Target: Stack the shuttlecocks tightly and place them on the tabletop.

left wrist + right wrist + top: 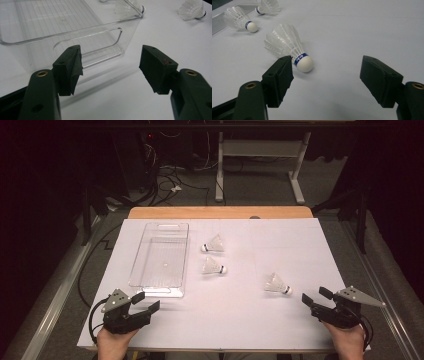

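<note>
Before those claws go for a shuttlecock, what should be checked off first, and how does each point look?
1. Right claw open wide enough for a shuttlecock: ok, jaws stand apart with nothing between them.
2. Left claw free: ok, open and holding nothing.
3. Nearest shuttlecock reachable: ok, it lies on its side just ahead of the right claw, cork end toward it.
4. Clear bin ready to receive: ok, it looks to have nothing in it and sits close ahead of the left claw.
5. Other two shuttlecocks out of the way: ok, they lie beside the bin, apart from the nearest one.
6. Firmness of the feathers under a grip: cannot tell.
</note>
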{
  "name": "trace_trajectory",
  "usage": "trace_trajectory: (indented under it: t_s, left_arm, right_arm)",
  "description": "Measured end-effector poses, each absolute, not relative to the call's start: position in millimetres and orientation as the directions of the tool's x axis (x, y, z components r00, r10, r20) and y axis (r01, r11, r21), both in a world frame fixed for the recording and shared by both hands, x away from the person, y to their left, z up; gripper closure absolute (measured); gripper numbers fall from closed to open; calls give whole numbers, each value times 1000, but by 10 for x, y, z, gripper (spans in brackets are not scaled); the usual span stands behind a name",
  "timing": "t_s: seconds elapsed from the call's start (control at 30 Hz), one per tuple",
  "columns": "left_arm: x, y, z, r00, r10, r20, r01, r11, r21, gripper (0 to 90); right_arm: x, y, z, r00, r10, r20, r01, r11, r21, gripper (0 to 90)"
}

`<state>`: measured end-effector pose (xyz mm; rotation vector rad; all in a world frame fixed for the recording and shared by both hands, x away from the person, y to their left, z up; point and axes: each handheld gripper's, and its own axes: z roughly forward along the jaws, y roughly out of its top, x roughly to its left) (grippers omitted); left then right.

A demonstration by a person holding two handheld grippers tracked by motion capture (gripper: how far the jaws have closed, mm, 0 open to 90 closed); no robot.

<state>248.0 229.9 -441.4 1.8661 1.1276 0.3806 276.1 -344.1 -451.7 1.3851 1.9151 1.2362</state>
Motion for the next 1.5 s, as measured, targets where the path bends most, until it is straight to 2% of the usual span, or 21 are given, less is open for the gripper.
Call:
trace_trajectory:
  t_s: [0.97,1.5]
  left_arm:
    - [2530,1791,-4403,630,756,-177,528,-251,811,373]
    - [2643,1500,-4394,655,730,-197,554,-286,782,399]
  right_arm:
    - [2765,-3431,-4519,-392,912,124,493,94,865,268]
    - [2761,-3431,-4518,-395,910,126,492,94,865,268]
